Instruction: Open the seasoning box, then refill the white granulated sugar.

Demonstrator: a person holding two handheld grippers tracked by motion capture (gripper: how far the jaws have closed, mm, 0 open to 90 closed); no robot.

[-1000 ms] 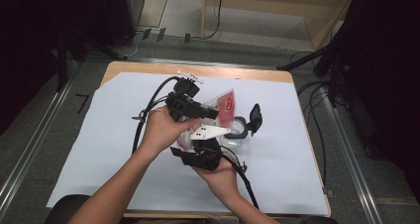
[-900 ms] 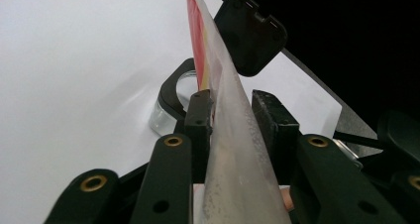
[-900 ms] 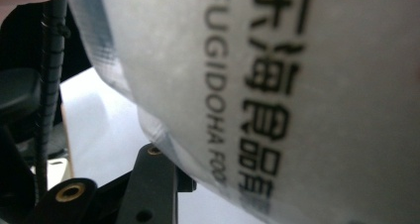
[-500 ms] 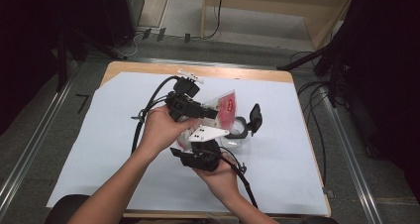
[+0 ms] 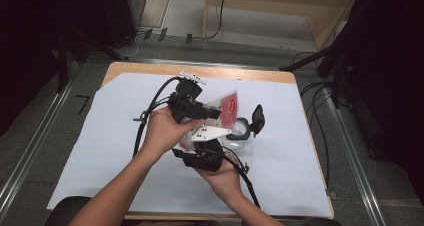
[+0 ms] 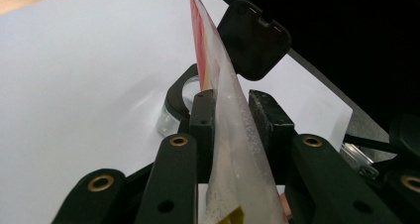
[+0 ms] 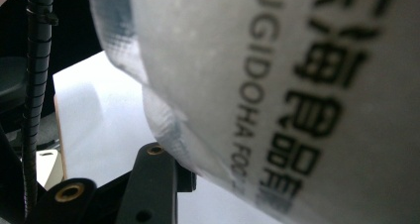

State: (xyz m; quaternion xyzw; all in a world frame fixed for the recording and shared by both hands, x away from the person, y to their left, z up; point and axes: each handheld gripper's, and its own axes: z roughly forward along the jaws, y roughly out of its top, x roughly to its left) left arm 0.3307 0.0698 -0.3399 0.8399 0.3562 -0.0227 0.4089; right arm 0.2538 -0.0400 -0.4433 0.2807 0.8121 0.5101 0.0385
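Plastic bag point(image 5: 226, 108), clear with a red label, sits mid-table above the white paper point(image 5: 100, 136); printing reads "UGIDOHA FOO" beside blurred Chinese characters. Left gripper point(image 5: 212, 112) points toward three o'clock, jaws narrowed and pinching the bag's edge. Right gripper point(image 5: 212, 143) aims toward twelve o'clock; whether it grips cannot be told. A black-lidded jar point(image 5: 245, 128) stands at three o'clock.
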